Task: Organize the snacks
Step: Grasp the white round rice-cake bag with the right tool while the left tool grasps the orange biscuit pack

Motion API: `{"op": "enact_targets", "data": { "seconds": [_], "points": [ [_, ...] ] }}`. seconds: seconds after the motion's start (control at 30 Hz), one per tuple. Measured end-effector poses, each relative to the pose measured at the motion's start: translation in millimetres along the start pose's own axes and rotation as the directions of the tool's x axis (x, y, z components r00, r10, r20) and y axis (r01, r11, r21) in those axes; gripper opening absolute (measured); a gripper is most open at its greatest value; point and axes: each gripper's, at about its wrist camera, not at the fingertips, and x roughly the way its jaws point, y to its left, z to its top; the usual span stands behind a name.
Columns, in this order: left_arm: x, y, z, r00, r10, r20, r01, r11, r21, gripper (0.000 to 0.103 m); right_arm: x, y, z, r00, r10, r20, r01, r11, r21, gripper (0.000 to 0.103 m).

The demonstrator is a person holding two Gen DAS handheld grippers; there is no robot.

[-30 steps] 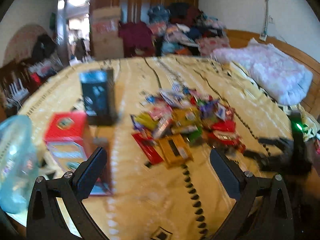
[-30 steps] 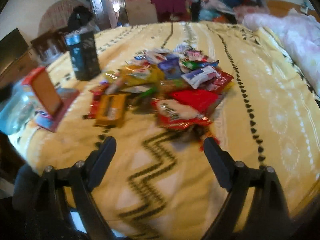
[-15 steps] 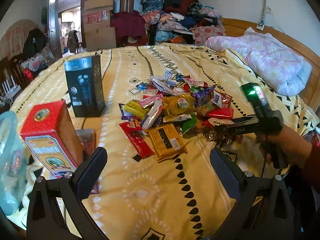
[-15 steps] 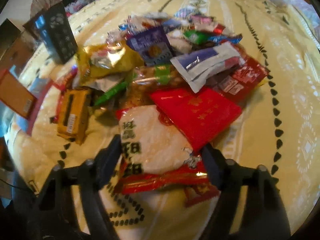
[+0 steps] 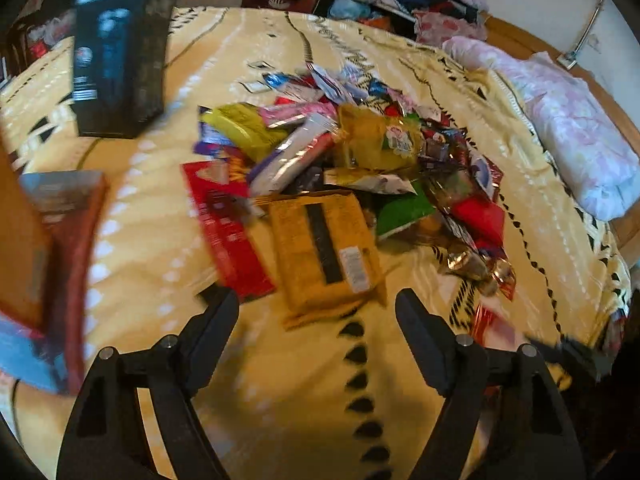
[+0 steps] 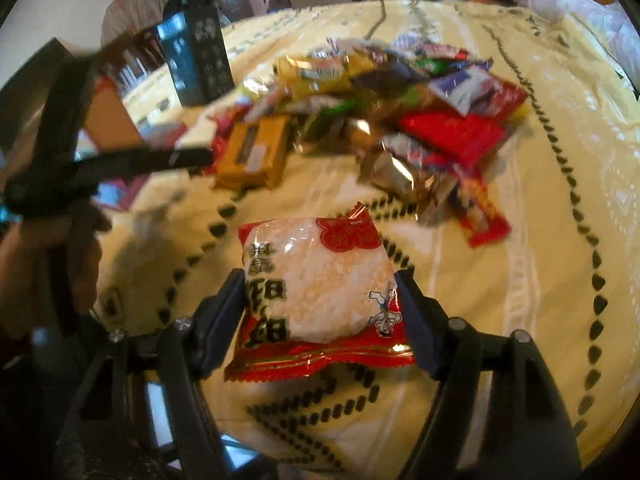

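We counted two grippers: the left gripper and the right gripper. We counted one rice-cracker packet separate from the heap. In the heap we could distinguish one orange packet, one long red packet, one green packet and one flat red packet; the remaining wrappers overlapped and blurred, so we could not count them. We counted one black box standing upright, one red box and one folded quilt.
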Motion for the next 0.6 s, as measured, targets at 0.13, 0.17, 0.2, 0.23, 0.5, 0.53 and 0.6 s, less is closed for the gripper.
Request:
{"op": "enact_targets", "data": {
  "seconds": [0.13,0.17,0.2,0.23,0.5,0.53,0.6],
  "points": [
    [24,-9,10,0.997,0.074,-0.020,-0.074,0.997,-0.009,0.083,5,-9,0,1.000,0.008,-0.023,-0.008,1.000,0.007,0.077],
    [28,-10,12,0.996,0.089,-0.027,-0.089,0.996,-0.015,0.083,6,-10,2,0.999,0.009,-0.032,-0.009,1.000,0.000,0.077],
    [32,-11,15,0.995,0.100,-0.030,-0.101,0.995,-0.019,0.083,5,-11,2,0.999,0.011,-0.043,-0.012,1.000,-0.012,0.078],
    [34,-15,17,0.994,0.106,-0.028,-0.106,0.994,-0.014,0.083,4,-10,2,0.999,0.013,-0.047,-0.014,1.000,-0.020,0.078],
    [59,-23,19,0.981,0.189,-0.051,-0.187,0.981,0.042,0.082,14,-2,1,0.995,-0.036,-0.094,0.028,0.996,-0.084,0.087],
    [57,-23,18,0.981,0.187,-0.044,-0.185,0.982,0.046,0.078,15,-2,1,0.995,-0.042,-0.094,0.034,0.996,-0.084,0.082],
    [55,-23,18,0.982,0.185,-0.038,-0.183,0.982,0.048,0.077,16,-4,3,0.995,-0.026,-0.101,0.018,0.997,-0.076,0.074]
  ]
}}
